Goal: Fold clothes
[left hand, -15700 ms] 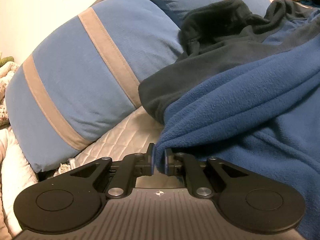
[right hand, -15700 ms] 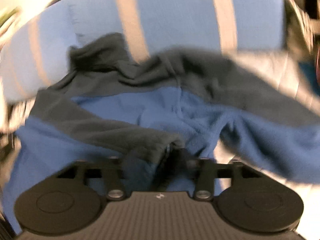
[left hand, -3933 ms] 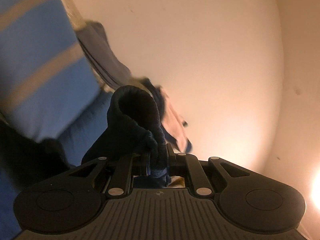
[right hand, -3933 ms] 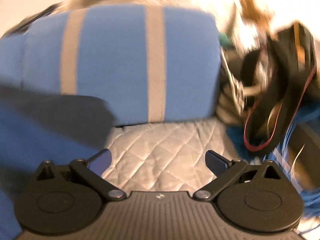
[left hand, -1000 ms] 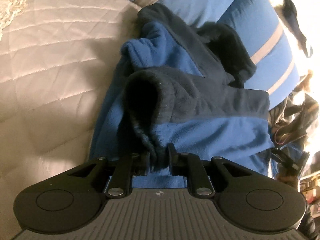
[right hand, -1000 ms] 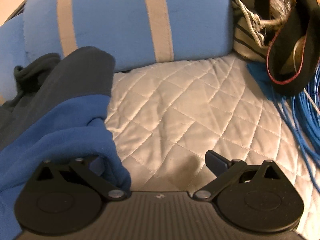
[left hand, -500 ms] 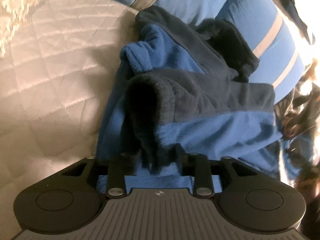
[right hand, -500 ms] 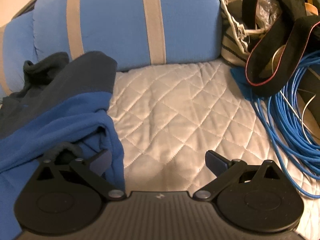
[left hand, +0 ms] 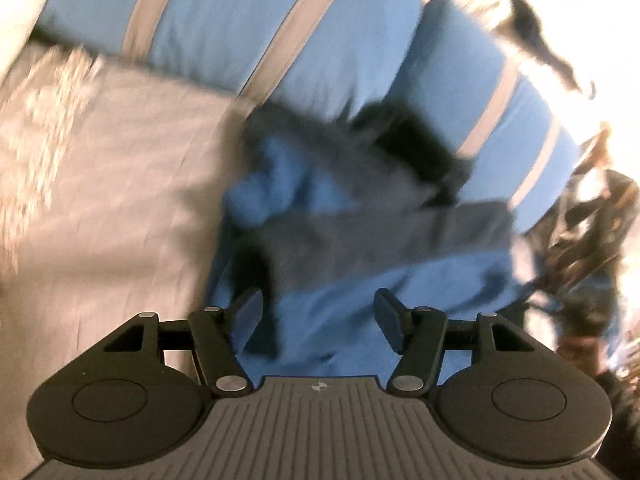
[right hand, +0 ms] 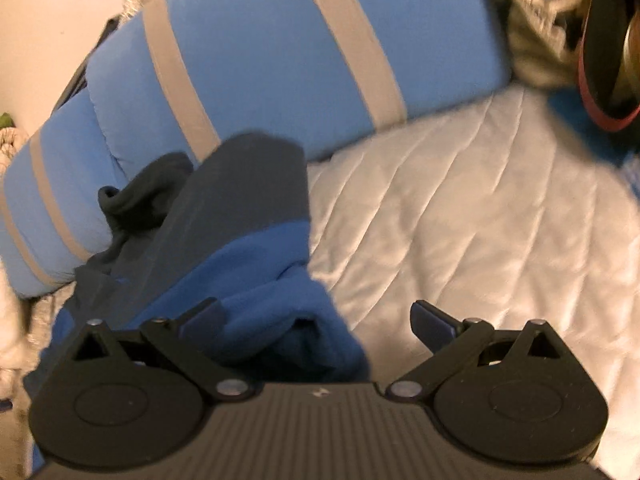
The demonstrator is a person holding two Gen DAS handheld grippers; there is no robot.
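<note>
A blue and dark grey fleece top [left hand: 360, 240] lies bunched on the quilted bed cover, against the striped pillows. My left gripper [left hand: 318, 312] hovers above it, its jaws opening, with nothing pressed between the pads; the fleece lies below them and the picture is blurred. In the right wrist view the same fleece top [right hand: 248, 248] spreads from the pillows toward my right gripper [right hand: 316, 320], which is open; its left finger lies on the blue cloth, its right finger over bare quilt.
Two blue pillows with beige stripes [right hand: 280, 60] back the bed. The pale quilted cover [right hand: 480, 220] stretches to the right. A black strap with a red edge [right hand: 600, 80] and other clutter sit at the far right. Lace-trimmed bedding [left hand: 40, 120] lies at the left.
My left gripper has let go of the dark fleece fold and lifted away from it with its jaws spread. The right view has tilted and shifted toward the fleece.
</note>
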